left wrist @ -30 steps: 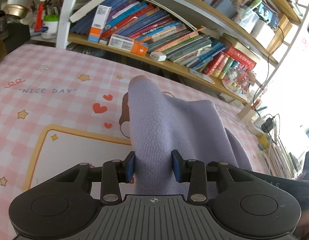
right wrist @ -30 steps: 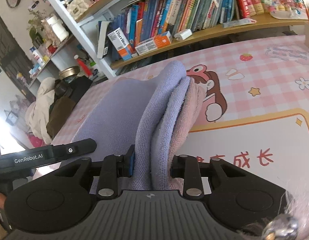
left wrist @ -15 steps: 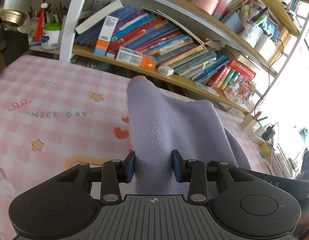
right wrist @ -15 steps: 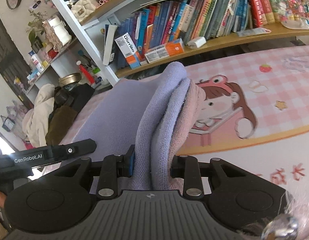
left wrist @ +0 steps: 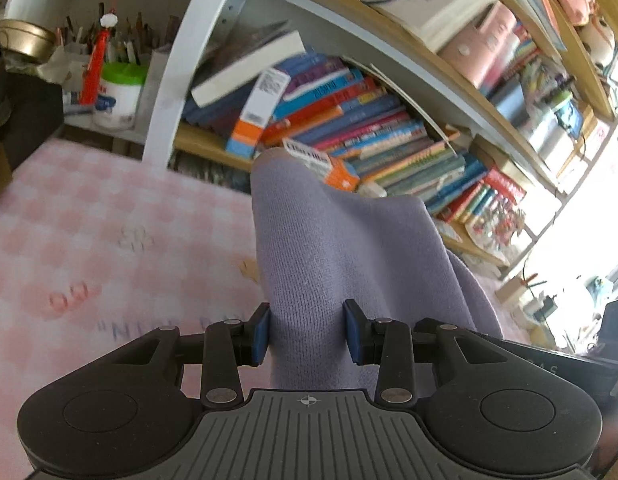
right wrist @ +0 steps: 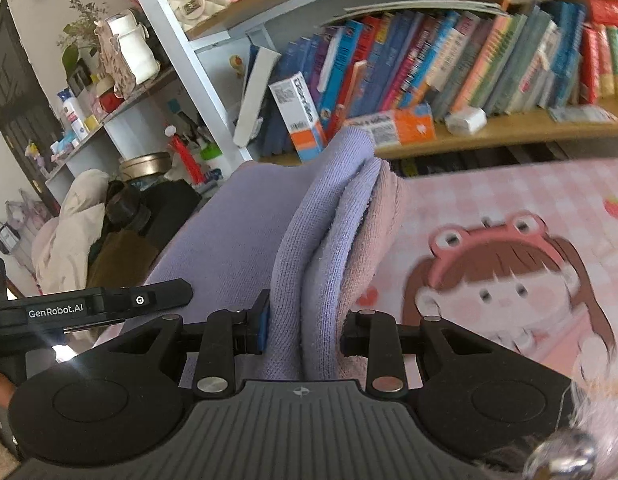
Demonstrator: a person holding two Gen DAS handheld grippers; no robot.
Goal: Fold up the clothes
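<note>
A lilac knitted garment [left wrist: 333,256] is held up between both grippers above a pink checked table mat [left wrist: 89,240]. My left gripper [left wrist: 307,334] is shut on one folded edge of it. My right gripper [right wrist: 303,332] is shut on the other edge, where several lilac layers [right wrist: 325,248] and a pink inner layer bunch together. The cloth spans to the left gripper's body [right wrist: 89,308], seen in the right wrist view. The garment's lower part is hidden behind the grippers.
A bookshelf [left wrist: 349,128] full of books runs along the table's far side, close ahead. The mat shows a cartoon girl print [right wrist: 509,280]. A side shelf with jars [left wrist: 117,96] and a pile of bags and clothes [right wrist: 81,232] stand at the left.
Both grippers have moved forward toward the bookshelf with the garment in them; the shelf looks larger and nearer. The grip on the cloth is unchanged.
</note>
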